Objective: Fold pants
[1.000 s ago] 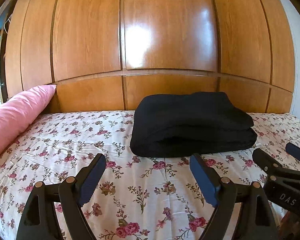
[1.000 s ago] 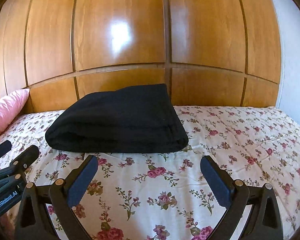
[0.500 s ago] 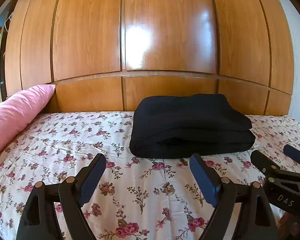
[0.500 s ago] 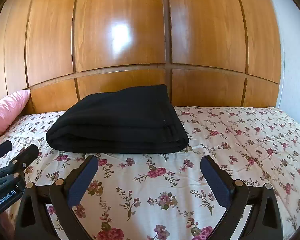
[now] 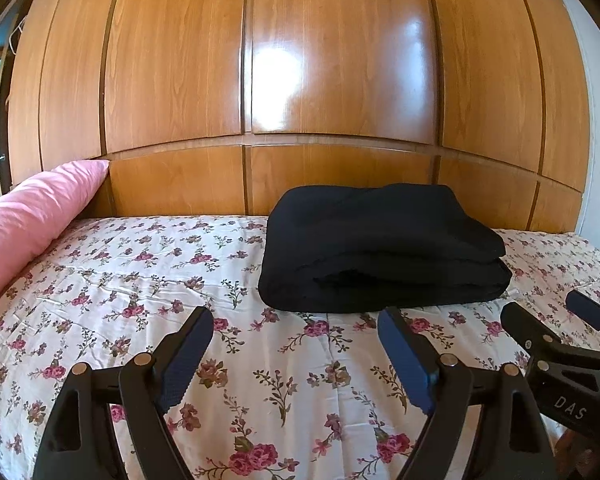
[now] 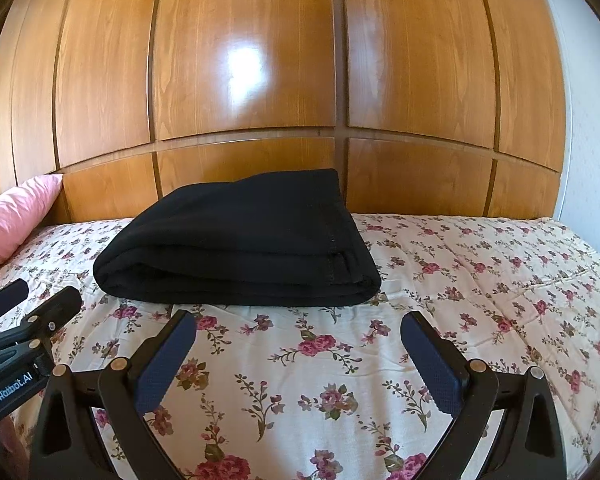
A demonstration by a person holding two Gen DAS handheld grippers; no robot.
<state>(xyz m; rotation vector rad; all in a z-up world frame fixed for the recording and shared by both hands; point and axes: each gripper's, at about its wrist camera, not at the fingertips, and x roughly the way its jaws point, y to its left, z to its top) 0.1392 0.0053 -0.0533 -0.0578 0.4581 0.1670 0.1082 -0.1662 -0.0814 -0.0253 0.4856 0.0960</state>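
From the left wrist view, the left gripper [image 5: 296, 344] hung over the floral bedspread [image 5: 140, 280] with its blue-padded fingers [image 5: 186, 356] spread wide and nothing between them. The black pants [image 5: 380, 252] lay ahead of it and a little to its right, already a compact stack of several layers, resting on the bed just in front of the wooden panelled wall [image 5: 340, 80]. With the bundle squared off and neither tool touching it, the folding looked finished, and the gripper seemed held back simply to leave it alone. A pink pillow [image 5: 32, 220] leaned at the far left. The right gripper [image 5: 556, 316] entered at the right edge, only partly in frame, so its jaws could not be judged from here.

From the right wrist view, the right gripper [image 6: 298, 344] was likewise wide open and empty above the bedspread [image 6: 480, 280], well short of the pants [image 6: 240, 244], which sat ahead and slightly left. A stitched hem showed along the stack's right side. The left gripper [image 6: 32, 300] poked in at the lower left, mostly cut off. The far side of the bundle and how its inner layers lay were hidden, and the black cloth gave little detail
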